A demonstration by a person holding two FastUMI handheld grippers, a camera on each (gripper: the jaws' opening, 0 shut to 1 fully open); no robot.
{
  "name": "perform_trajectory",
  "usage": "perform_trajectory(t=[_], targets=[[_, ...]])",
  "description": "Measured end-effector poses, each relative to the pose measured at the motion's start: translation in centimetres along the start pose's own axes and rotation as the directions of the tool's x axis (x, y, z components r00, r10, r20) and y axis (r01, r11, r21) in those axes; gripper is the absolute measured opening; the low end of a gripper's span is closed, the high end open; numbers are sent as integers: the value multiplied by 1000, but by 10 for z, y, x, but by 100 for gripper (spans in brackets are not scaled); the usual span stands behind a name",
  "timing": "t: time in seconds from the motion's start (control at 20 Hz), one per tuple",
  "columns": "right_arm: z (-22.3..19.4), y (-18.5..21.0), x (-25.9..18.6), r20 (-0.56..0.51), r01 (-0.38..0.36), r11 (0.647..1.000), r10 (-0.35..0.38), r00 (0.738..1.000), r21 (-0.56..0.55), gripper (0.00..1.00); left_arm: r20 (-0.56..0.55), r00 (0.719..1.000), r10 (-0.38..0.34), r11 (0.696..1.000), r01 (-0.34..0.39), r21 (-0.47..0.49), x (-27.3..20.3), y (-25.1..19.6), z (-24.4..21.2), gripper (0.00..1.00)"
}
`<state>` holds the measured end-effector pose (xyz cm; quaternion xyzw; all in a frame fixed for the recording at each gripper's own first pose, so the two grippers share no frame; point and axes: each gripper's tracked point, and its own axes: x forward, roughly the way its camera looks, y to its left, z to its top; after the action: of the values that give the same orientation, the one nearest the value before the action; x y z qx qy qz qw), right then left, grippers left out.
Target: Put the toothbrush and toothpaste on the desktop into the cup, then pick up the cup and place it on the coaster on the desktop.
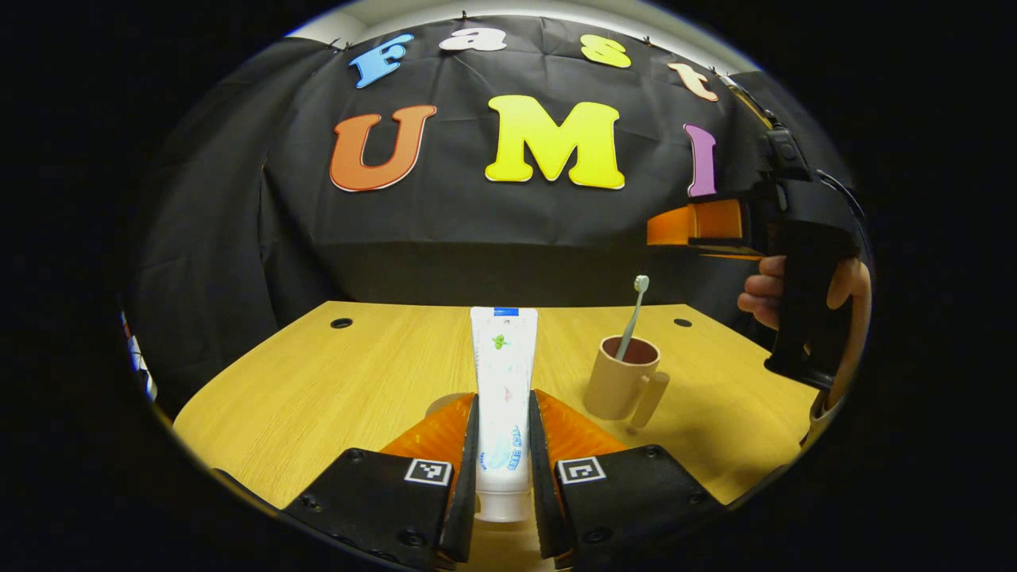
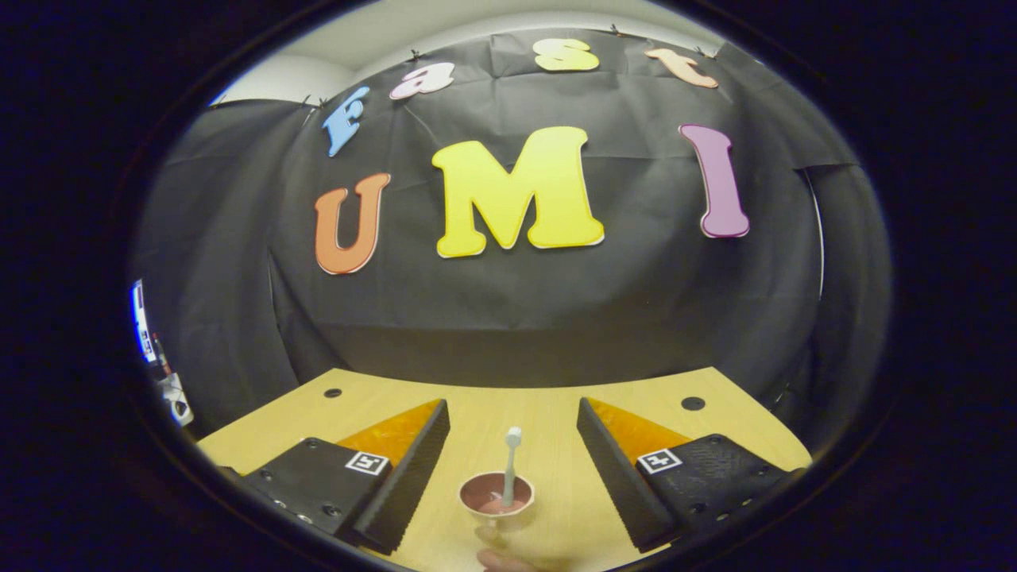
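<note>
Left gripper (image 1: 504,429) closed on the toothpaste (image 1: 503,397), both fingers pressing the white tube's sides, cap end toward the camera, tube raised above the desktop (image 1: 318,397) near its front edge. Behind the left finger, a sliver of round tan disc, likely the coaster (image 1: 442,403). Toward the desktop's right edge, the cup (image 1: 621,377), handle facing front-right, with the toothbrush (image 1: 633,314) standing inside, head up and leaning right. Right gripper (image 2: 512,465) spread wide and holding nothing, hanging above the cup (image 2: 496,496), toothbrush (image 2: 511,465) upright between its fingers without touching either. In left gripper view, a hand (image 1: 802,298) gripping that tool's handle beyond the right edge.
</note>
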<state>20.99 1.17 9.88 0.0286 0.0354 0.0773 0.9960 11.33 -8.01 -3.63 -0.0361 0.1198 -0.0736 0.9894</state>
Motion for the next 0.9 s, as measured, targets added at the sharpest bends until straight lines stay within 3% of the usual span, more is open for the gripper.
perform_trajectory(t=[0.25,0.55,0.75,0.9], targets=[[-19,-37,-28,-17,28,999,-29,999,-42,96,67,998,-4,1000,4,6,34,-16,42,34],[-46,-77,-47,-43,52,998,-54,998,-41,96,166,983,-76,996,67,61,66,-61,93,34],[-64,-99,-57,-59,58,998,-58,997,1,96,191,972,-140,990,136,37,86,-92,103,34],[-74,-119,-63,-64,83,996,-82,995,25,96,194,971,-138,990,134,38,97,-100,102,34]])
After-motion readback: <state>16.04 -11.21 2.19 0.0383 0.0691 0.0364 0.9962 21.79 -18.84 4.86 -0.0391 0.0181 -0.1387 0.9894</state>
